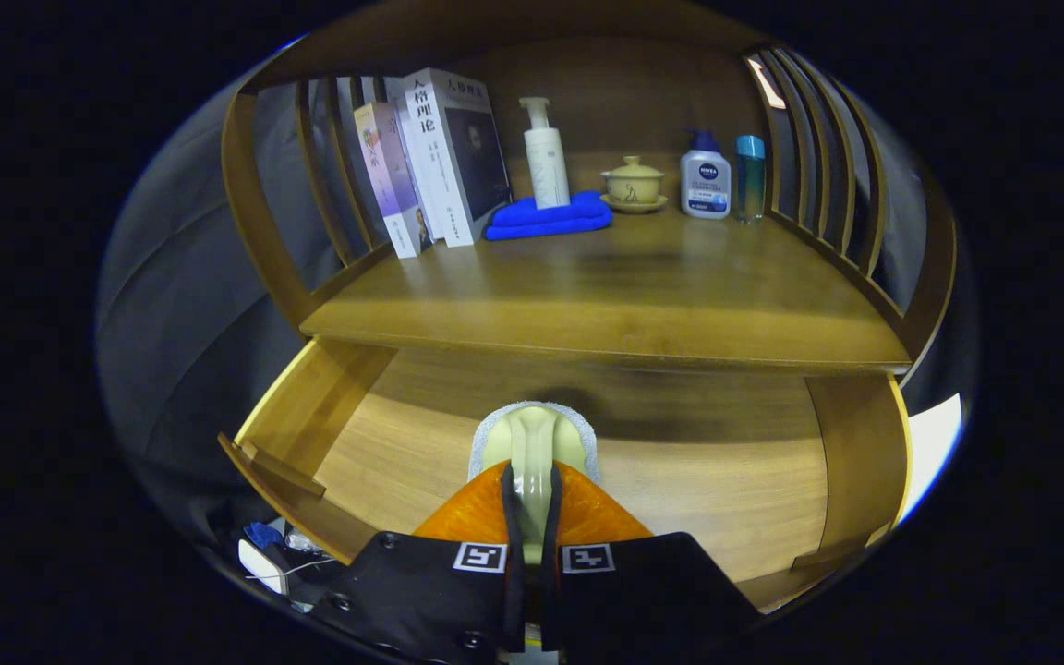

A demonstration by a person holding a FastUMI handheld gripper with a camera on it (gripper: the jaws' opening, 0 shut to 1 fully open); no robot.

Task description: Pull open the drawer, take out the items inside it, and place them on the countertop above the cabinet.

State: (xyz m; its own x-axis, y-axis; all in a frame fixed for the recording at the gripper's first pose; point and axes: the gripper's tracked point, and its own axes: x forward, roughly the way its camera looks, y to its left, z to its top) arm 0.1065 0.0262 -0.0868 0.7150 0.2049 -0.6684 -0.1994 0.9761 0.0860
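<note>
On the counter [606, 296], from the left: books [430, 157], blue cloth [548, 218], bottles. Below, over the open drawer [698, 480], the tool [532, 517] is clenched on a pale brush [533, 441], its long axis pointing straight ahead toward the cabinet.

My view is dim and warm. Light falls from above onto the countertop [606, 296], which throws a dark shadow across the open drawer [707, 480] beneath it. Straight lines bow near the countertop's ends; focus stays sharp.
</note>
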